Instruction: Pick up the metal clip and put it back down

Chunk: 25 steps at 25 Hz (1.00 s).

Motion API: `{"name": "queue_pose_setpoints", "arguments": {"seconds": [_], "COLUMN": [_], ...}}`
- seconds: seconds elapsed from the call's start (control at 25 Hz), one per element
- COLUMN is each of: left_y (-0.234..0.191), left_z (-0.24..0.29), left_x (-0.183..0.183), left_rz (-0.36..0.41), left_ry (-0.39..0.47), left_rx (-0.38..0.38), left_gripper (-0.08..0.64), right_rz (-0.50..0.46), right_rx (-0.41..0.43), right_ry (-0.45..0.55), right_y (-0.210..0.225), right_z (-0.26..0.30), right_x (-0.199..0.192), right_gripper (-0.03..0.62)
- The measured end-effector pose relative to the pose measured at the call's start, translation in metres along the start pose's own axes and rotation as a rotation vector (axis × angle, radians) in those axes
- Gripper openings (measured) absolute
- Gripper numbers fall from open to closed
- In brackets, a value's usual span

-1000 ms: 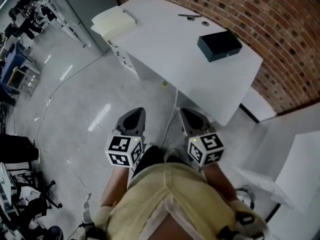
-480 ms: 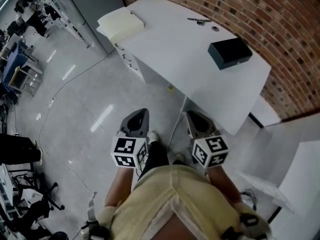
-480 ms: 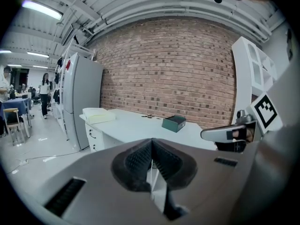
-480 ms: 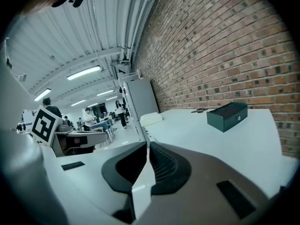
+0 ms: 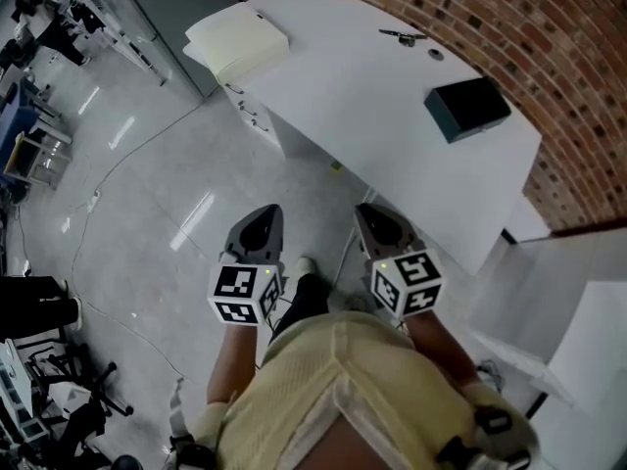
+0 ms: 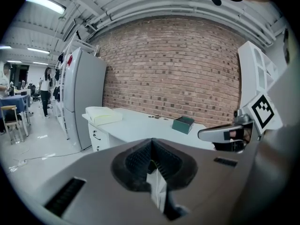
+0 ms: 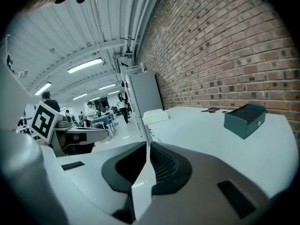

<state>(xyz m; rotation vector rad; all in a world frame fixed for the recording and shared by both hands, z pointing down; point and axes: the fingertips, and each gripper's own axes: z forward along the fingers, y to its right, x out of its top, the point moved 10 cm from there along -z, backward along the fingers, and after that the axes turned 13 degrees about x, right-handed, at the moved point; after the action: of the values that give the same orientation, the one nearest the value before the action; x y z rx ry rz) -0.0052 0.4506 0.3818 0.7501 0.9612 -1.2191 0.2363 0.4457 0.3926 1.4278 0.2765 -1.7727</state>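
The left gripper (image 5: 265, 218) and the right gripper (image 5: 370, 215) both had their jaws pressed together, empty. The small dark metal clip (image 5: 400, 37) lay well ahead of them on the white bench (image 5: 353, 116), near the red brick wall (image 5: 558, 37). Doing this step well likely meant closing in first, then spreading one pair of jaws just above the clip.

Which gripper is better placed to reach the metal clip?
Probably the right gripper: it is nearer the table edge, the left gripper over open floor. The metal clip lies far from both.

You've stepped toward the table (image 5: 353, 86); left gripper (image 5: 263, 215) and right gripper (image 5: 371, 213) now nearer its front edge.
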Motion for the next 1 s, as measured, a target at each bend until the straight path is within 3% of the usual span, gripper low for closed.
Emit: {"name": "queue_pose_setpoints", "arguments": {"seconds": [0.32,0.44,0.6,1.0], "left_y": [-0.042,-0.057,-0.080,-0.142], "left_z": [0.026,0.034,0.040,0.058], "left_x": [0.019,0.022,0.027,0.043], "left_rz": [-0.007,-0.006,0.010,-0.004], "left_ry": [0.007,0.020,0.029,0.036], "left_rx": [-0.005,-0.002,0.022,0.011], "left_gripper": [0.003,0.003,0.003,0.003], "right_rz": [-0.038,-0.036,-0.028,-0.007], "right_rx": [0.001,0.020,0.028,-0.015], "right_ry": [-0.010,-0.021,-0.016,-0.007], "right_y": [-0.004,-0.007,-0.013,-0.015], "right_z": [0.054,0.074,0.096,0.154], "right_x": [0.029,0.034,0.042,0.070], "right_gripper": [0.009,0.057,0.071,0.086]}}
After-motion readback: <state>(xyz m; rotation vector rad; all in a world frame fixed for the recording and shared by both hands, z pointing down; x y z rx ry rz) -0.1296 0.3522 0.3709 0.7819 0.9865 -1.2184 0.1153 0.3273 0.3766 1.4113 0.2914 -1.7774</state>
